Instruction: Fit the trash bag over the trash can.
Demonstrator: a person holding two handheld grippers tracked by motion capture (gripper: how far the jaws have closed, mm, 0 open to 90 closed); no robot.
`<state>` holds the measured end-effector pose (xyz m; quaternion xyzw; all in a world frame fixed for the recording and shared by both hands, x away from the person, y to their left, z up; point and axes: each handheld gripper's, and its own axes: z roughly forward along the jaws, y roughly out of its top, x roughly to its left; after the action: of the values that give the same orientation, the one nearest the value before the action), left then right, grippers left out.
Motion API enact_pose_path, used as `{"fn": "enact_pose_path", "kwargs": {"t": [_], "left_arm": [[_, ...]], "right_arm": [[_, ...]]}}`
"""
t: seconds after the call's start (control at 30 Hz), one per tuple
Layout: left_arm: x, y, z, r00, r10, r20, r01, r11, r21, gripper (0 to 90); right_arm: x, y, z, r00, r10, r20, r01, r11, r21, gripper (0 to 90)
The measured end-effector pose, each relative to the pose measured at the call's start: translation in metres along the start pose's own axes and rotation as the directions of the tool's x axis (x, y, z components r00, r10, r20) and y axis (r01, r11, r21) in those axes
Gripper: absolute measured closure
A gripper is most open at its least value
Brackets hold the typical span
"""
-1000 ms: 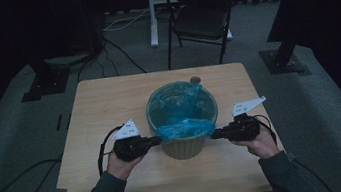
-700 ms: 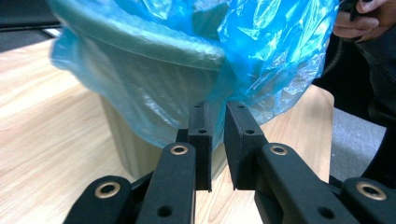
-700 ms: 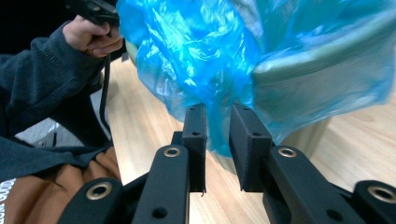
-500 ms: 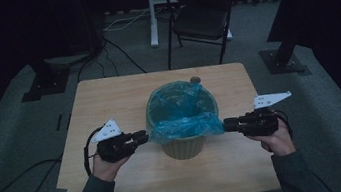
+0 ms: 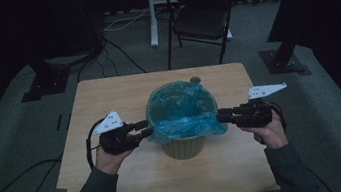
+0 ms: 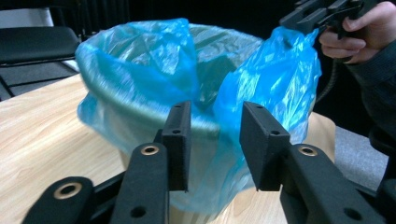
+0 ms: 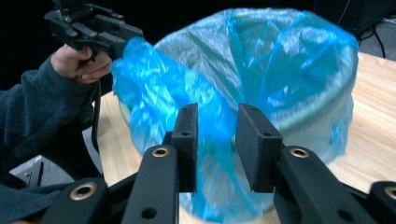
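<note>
Both pairs of jaws have just been opening and stand spread, with nothing pinched: the left gripper point(image 5: 147, 128) and right gripper point(image 5: 222, 115) flank the blue bag point(image 5: 182, 119), its film just ahead of each. The bag lines a pale bin point(image 5: 184, 147) standing mid-bench point(image 5: 120, 184), slightly toward the near edge.

High view: fixed above the person's edge of the desk point(image 5: 107, 94), facing forward and down; the bin point(image 5: 183, 144) sits mid-frame, fairly far off. Left gripper view: rides on the left claw point(image 6: 212, 140), low and level, close against the bin's near-left flank, looking across it. Right gripper view: rides on the right claw point(image 7: 215, 144), equally close at the bin's opposite flank, facing back. Shared by all three: the bin with its blue liner point(image 7: 261, 60); each gripper view also catches the other claw beyond the bin.
</note>
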<state>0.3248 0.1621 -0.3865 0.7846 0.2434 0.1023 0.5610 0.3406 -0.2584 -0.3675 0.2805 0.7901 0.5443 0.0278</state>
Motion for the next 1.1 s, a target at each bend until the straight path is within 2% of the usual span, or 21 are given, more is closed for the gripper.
{"fn": "enact_pose_path", "kwargs": {"t": [0.23, 0.33, 0.47, 0.53, 0.73, 1.0, 1.1], "left_arm": [[-0.002, 0.006, 0.01, 0.9997, 0.001, 0.026, -0.001, 1.0, 0.007, 58.3], [-0.003, 0.006, 0.014, 0.9994, 0.005, 0.035, -0.006, 0.9998, 0.02, 57.8], [-0.006, 0.005, 0.014, 0.9983, 0.016, 0.056, -0.017, 0.9996, 0.023, 62.3], [-0.009, 0.004, 0.013, 0.9979, 0.025, 0.059, -0.027, 0.9994, 0.02, 70.8], [-0.015, 0.001, 0.01, 0.9963, 0.049, 0.071, -0.05, 0.9985, 0.02, 83.3], [-0.019, -0.003, 0.009, 0.9944, 0.051, 0.093, -0.053, 0.9983, 0.024, 87.8], [-0.023, -0.011, 0.009, 0.9933, 0.049, 0.105, -0.053, 0.9978, 0.038, 88.8]], "right_arm": [[0.001, 0.012, 0.01, 0.9999, -0.011, -0.001, 0.011, 1.0, 0.007, 65.6], [-0.001, 0.014, 0.017, 1.0, -0.008, 0.001, 0.008, 0.999, 0.039, 63.6], [-0.001, 0.01, 0.018, 0.9999, -0.007, -0.008, 0.007, 0.999, 0.049, 68.4], [0.0, 0.007, 0.017, 0.9996, -0.005, -0.028, 0.006, 0.999, 0.05, 76.7], [0.005, 0.002, 0.015, 0.999, -0.005, -0.044, 0.008, 0.998, 0.067, 84.9], [0.008, -0.006, 0.014, 0.9975, 0.009, -0.07, -0.004, 0.998, 0.067, 86.8], [0.011, -0.013, 0.014, 0.9956, 0.011, -0.093, -0.004, 0.997, 0.075, 87.6]]}}
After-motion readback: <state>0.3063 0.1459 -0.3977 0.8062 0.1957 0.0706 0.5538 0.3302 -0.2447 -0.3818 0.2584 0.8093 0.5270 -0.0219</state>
